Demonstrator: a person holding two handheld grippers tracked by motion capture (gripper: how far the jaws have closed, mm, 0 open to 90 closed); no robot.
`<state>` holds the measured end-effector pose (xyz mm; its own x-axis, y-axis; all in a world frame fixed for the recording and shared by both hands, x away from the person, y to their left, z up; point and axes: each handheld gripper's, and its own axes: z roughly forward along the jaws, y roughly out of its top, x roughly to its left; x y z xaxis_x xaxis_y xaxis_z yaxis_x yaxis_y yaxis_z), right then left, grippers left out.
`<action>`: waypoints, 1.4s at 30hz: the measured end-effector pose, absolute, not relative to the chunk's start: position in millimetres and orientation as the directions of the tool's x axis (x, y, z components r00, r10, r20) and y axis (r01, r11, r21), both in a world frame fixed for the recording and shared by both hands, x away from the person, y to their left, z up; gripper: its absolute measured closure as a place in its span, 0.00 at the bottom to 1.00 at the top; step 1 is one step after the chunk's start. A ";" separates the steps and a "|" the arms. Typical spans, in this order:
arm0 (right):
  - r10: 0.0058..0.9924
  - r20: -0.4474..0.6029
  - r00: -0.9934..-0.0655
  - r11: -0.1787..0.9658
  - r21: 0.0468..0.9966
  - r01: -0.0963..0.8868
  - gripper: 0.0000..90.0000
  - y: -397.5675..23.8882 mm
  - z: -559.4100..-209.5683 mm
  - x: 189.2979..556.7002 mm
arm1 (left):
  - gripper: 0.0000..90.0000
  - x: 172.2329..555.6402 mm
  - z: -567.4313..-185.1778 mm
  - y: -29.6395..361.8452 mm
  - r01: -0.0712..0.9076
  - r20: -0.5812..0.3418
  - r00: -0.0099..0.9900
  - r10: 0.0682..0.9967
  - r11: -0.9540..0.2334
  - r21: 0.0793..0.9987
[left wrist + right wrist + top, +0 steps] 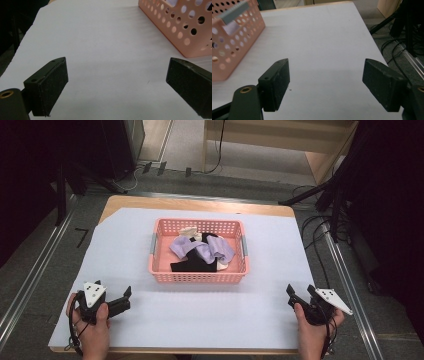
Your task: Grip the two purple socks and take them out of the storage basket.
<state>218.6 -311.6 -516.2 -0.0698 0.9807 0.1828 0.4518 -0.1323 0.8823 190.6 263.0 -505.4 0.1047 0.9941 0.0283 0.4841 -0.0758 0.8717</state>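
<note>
- Pink basket [198, 277] — perforated plastic, rectangular, grey handle clips on its two short walls; stands at the middle of the white sheet [125, 245] that covers the table. By its look light and fairly stiff, though the holed walls would likely flex under a hard pinch.
- Contents: a heap of small cloth pieces, probably socks — a lavender piece [202, 249] draped on top, a black piece [192, 265] under it, a cream piece [189, 231] toward the far wall. How many there are cannot be told.
- Handling, judged: soft, limp, very light, not fragile. A raised fold of the lavender piece is the readiest hold; a pinch there may drag tangled neighbours up with it.
- Left gripper [126, 296] — jaws spread wide, nothing between them; held low over the sheet's near left corner, well apart from the basket.
- Right gripper [300, 291] — jaws likewise wide apart and empty; near right corner, well apart from the basket.
</note>
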 end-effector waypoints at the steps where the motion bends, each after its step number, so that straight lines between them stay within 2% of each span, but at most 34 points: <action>1: 0.980 0.186 -0.072 -0.134 0.884 0.448 0.25 -309.3 -513.7 219.4 | 0.06 189.2 -505.4 263.8 0.470 0.025 0.105 0.994 -0.072 0.879; 7: 0.979 0.161 -0.126 -0.091 0.896 0.434 0.24 -280.0 -492.1 228.9 | 0.08 185.7 -505.3 266.2 0.439 0.002 0.127 0.992 -0.058 0.897; 17: 0.952 0.140 -0.271 -0.023 0.918 0.396 0.23 -202.5 -449.6 261.7 | 0.08 186.7 -505.0 269.0 0.453 -0.027 0.142 0.989 -0.041 0.891; 20: 0.947 0.130 -0.294 -0.003 0.918 0.398 0.23 -191.6 -444.7 268.4 | 0.08 187.4 -505.2 269.5 0.454 -0.028 0.147 0.989 -0.042 0.890; 26: 0.913 0.118 -0.390 0.065 0.903 0.425 0.37 -155.6 -438.7 291.2 | 0.08 187.2 -505.2 268.8 0.454 -0.028 0.153 0.988 -0.046 0.890; 28: 0.893 0.126 -0.433 0.094 0.887 0.452 0.46 -139.0 -439.5 301.9 | 0.08 187.3 -505.2 269.1 0.455 -0.030 0.155 0.987 -0.045 0.890; 36: 0.902 0.141 -0.408 0.118 0.829 0.547 0.53 -112.3 -448.3 330.2 | 0.08 187.1 -505.1 269.3 0.453 -0.029 0.163 0.986 -0.049 0.890; 42: 0.919 0.155 -0.362 0.101 0.795 0.598 0.52 -105.6 -451.3 344.6 | 0.08 187.6 -505.3 269.1 0.453 -0.029 0.169 0.985 -0.052 0.890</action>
<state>344.6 -105.6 -451.3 -0.3620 0.9192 0.1549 0.5976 0.1013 0.7954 187.6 269.1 -505.3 0.1686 0.9853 -0.0288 0.4535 -0.0516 0.8898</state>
